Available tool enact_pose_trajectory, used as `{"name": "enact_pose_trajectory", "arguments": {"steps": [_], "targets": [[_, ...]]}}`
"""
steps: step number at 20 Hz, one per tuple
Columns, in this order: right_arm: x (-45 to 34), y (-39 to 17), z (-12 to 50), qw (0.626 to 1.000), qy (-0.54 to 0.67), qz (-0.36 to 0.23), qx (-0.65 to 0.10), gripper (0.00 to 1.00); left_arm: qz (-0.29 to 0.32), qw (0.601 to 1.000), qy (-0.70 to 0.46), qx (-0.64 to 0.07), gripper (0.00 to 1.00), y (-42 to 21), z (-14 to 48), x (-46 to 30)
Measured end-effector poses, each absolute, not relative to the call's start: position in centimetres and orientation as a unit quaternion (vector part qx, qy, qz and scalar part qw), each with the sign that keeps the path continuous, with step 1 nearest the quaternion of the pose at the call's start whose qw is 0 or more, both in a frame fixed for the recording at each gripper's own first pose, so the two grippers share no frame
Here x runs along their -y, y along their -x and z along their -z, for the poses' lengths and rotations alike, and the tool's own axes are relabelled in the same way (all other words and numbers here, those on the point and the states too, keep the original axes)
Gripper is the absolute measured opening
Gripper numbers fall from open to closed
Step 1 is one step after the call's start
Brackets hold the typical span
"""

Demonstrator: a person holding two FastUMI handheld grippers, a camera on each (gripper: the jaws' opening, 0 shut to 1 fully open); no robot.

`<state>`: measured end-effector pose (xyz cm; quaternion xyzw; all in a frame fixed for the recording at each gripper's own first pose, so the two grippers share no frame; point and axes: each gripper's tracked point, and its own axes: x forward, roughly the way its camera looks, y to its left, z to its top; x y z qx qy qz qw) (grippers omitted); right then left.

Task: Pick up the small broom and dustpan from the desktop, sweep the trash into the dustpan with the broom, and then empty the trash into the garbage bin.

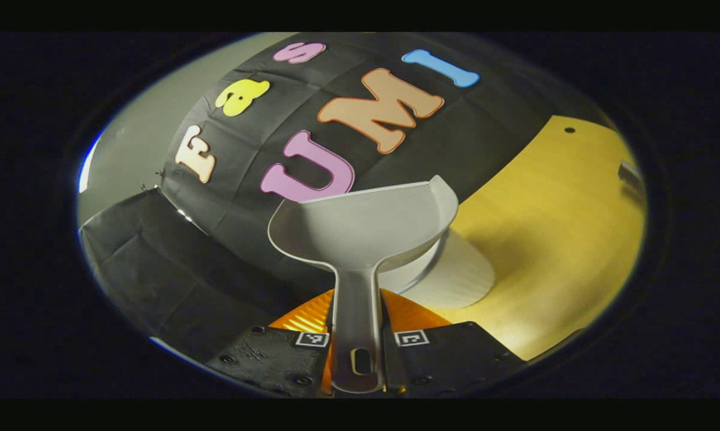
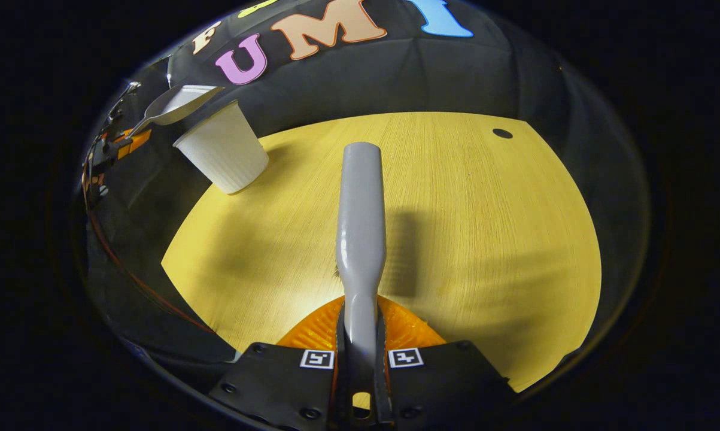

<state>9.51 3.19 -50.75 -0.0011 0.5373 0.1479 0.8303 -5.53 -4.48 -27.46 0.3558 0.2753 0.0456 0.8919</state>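
While the left claw (image 1: 360, 353) clamps the dustpan (image 1: 365, 230) handle, pan tipped over the white cup bin (image 2: 222, 148) at the table's (image 2: 455, 209) far-left edge. Right claw (image 2: 360, 359) grips the broom (image 2: 360, 221) handle, held above mid-table.

— Where does the left gripper view look from?
— From just behind its own fingers, tilted, facing the black booth wall (image 1: 216, 251). The dustpan (image 1: 365, 224) sits right in front of the lens, and the white cup-shaped bin (image 1: 455, 272) lies just under it on the yellow tabletop (image 1: 563, 221).
— And the right gripper view?
— It is above the tabletop (image 2: 485, 239), angled down and forward toward the same wall (image 2: 395, 78). The broom handle (image 2: 360, 209) runs straight out from the lens.
— What do they share?
— The wall, the tabletop, the bin (image 2: 222, 148) and the dustpan (image 2: 177, 105), which the right gripper view sees far off at upper left.
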Motion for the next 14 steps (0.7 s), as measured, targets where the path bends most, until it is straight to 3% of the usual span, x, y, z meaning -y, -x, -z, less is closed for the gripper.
{"name": "enact_pose_trajectory", "arguments": {"steps": [4, 7, 14], "targets": [[-3.2, -9.6, 50.8, 0.835, -0.003, -0.138, -0.532, 0.19, 0.0, 0.936, -0.244, -0.255, 0.27, 7.3, 30.8, 13.1], [-3.2, -9.8, 50.7, 0.842, 0.0, -0.124, -0.525, 0.19, 0.024, 0.942, -0.18, -0.281, 0.25, 9.8, 34.6, 17.7], [-2.7, -9.2, 50.6, 0.825, 0.021, -0.086, -0.558, 0.17, 0.069, 0.902, -0.153, -0.398, 0.26, 15.7, 46.5, 22.3]]}}
